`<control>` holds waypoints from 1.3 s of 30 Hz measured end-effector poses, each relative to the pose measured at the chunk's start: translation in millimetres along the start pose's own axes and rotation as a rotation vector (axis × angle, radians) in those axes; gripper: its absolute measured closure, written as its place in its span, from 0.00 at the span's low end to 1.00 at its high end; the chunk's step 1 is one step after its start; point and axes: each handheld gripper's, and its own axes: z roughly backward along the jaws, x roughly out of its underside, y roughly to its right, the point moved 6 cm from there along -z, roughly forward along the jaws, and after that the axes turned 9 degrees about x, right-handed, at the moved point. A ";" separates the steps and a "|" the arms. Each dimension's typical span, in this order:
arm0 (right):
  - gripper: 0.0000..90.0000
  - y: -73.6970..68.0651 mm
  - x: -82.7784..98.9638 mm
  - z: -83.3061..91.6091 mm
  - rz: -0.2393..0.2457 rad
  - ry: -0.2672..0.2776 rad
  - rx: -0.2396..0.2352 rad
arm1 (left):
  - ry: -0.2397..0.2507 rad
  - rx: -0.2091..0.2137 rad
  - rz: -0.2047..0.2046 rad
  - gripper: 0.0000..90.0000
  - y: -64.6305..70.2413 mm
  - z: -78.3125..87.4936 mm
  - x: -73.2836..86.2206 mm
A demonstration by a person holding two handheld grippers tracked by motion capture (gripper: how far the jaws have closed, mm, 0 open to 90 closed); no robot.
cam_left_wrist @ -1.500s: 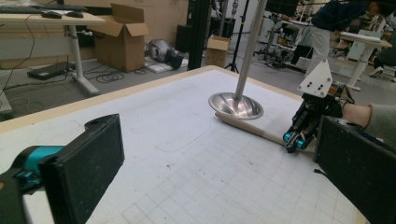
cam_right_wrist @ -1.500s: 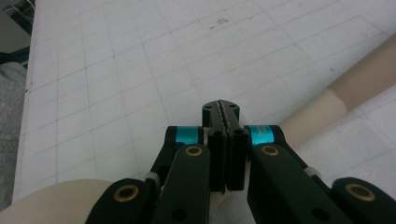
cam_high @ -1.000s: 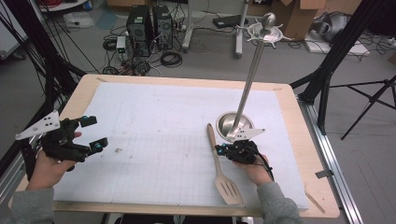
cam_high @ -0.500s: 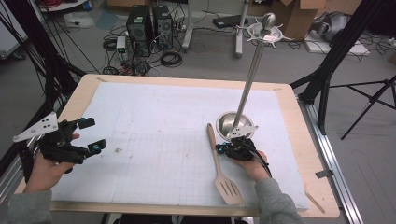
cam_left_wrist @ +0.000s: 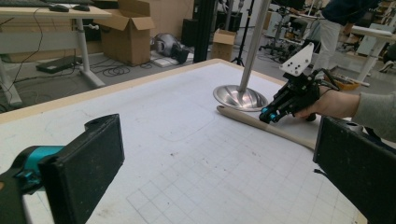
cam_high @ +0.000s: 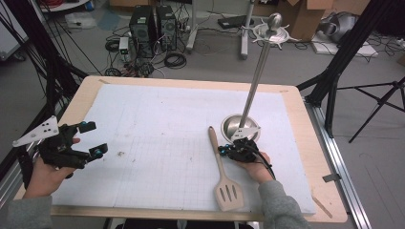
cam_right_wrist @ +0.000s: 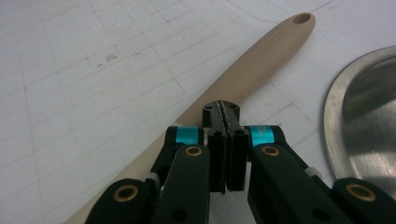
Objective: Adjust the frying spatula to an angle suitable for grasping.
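While left tongs [cam_high: 90, 139] gape | right tongs [cam_right_wrist: 223, 112] closed above spatula [cam_right_wrist: 243, 79]

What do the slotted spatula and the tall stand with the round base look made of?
Spatula: probably light wood, or possibly a matte beige plastic; even pale tan, no shine, a hanging hole and faint lettering on the handle in the right gripper view. Stand: metal, likely polished or brushed steel; the dished base mirrors its surroundings and the pole has a silvery sheen.
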 end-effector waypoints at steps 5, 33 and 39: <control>1.00 -2.5 -4.0 -2.8 0.006 0.012 -0.015 | 0.000 -0.005 -0.001 0.03 0.2 2.2 0.5; 1.00 -23.2 -24.1 -28.5 0.073 -0.001 -0.079 | -0.005 -0.041 0.008 0.03 2.8 16.3 6.0; 1.00 -24.0 -30.0 -18.8 0.080 0.031 -0.072 | 0.003 -0.032 0.004 0.03 0.6 14.7 3.5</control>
